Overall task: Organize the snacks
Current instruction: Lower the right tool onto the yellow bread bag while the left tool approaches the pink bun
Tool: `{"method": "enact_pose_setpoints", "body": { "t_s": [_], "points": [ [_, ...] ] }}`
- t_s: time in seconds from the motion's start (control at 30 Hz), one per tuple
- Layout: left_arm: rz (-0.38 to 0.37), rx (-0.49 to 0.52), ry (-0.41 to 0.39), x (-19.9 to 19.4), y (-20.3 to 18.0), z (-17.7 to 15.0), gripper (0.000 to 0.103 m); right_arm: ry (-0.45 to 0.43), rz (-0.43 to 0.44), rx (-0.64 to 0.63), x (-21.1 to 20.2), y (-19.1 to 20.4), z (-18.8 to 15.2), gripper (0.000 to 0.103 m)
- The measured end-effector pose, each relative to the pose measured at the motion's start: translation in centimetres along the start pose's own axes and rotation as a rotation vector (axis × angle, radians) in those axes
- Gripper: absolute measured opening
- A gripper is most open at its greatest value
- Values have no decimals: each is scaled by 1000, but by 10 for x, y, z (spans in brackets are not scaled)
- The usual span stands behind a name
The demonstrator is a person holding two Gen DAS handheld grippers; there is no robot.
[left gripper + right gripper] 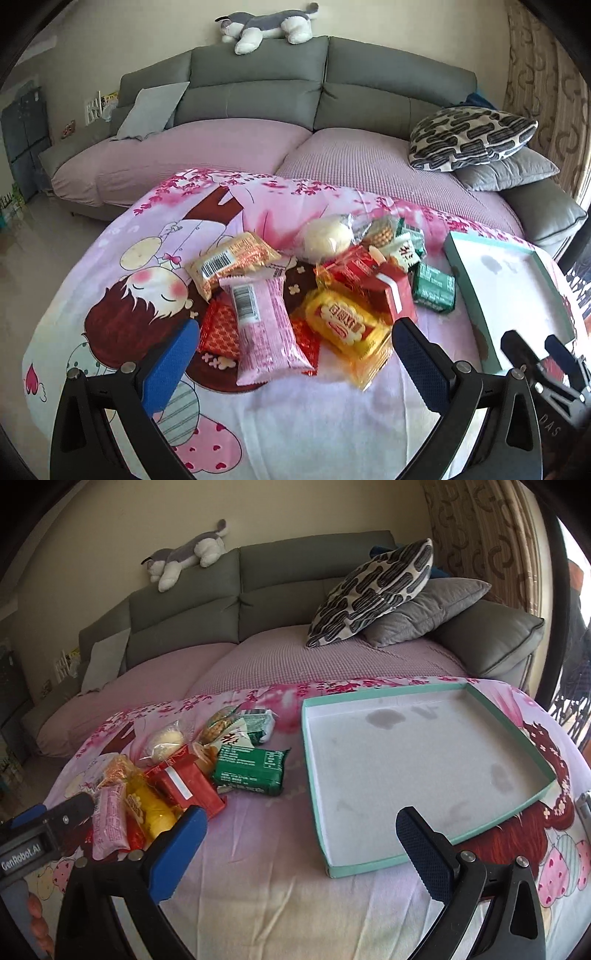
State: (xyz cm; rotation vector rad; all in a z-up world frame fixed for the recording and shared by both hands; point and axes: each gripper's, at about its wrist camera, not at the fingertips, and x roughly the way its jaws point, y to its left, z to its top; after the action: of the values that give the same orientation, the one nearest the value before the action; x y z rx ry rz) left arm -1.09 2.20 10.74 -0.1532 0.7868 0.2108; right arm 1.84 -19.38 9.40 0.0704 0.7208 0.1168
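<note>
My left hand-held gripper hangs just short of the snack pile with its blue pads spread wide and nothing between them. My right hand-held gripper is spread the same way, empty, its right pad over the near rim of the teal box. From the right wrist view, the body of the left tool at the frame's left edge reads "GenRobot.AI"; from the left wrist view I can make out "DAS" on the right tool, the rest cut off.

Nearest in the pile on the cartoon-printed cloth lie a pink wrapper with a barcode label facing up and a yellow packet with red Chinese characters I cannot read. A red-orange patterned packet is half hidden under the pink one. Behind them sit a red carton, a gold packet showing a barcode, and a green packet whose white print is too small to read. Farther back are a pale round bun in clear wrap and a jumble of small packs I cannot sort out.

The box, right of the pile, is a shallow tray holding no snacks, its white floor marked by grey stains.

Beyond the surface stands a grey sofa with a patterned cushion and a plush dog on its back.
</note>
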Motion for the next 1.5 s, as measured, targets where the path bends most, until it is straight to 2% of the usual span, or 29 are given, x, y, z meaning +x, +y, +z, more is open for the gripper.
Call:
{"method": "enact_pose_setpoints", "body": {
  "t_s": [0.1,0.17,0.27,0.43,0.5,0.63,0.7,0.77,0.83,0.93,1.03,1.17,1.3,1.5],
  "points": [
    [84,-40,104,15,11,17,103,1,29,-36,4,14,11,103],
    [128,-89,137,23,22,23,103,-12,59,-50,6,22,22,103],
    [94,-168,136,29,38,31,103,-32,97,-85,10,37,39,103],
    [97,-157,139,40,44,37,103,-24,152,-195,24,75,49,102],
    [87,-168,154,47,48,33,103,0,189,-234,32,90,43,98],
    [66,-214,200,64,59,23,103,47,197,-343,47,116,25,87],
    [45,-224,225,72,61,17,103,73,214,-364,54,123,19,82],
    [27,-228,247,78,61,11,102,97,238,-374,60,128,13,74],
    [11,-221,263,83,59,7,93,119,255,-393,64,132,8,65],
    [-12,-210,293,92,54,2,84,160,262,-417,73,137,-2,56],
    [-21,-199,326,101,51,-4,67,158,245,-455,76,141,-10,51],
    [7,-171,319,103,46,-4,62,157,257,-454,78,142,-12,46],
    [17,-167,313,102,46,-3,43,155,270,-445,77,140,-12,39],
    [4,-181,303,97,47,0,40,155,299,-440,71,141,-11,32]
  ]
}}
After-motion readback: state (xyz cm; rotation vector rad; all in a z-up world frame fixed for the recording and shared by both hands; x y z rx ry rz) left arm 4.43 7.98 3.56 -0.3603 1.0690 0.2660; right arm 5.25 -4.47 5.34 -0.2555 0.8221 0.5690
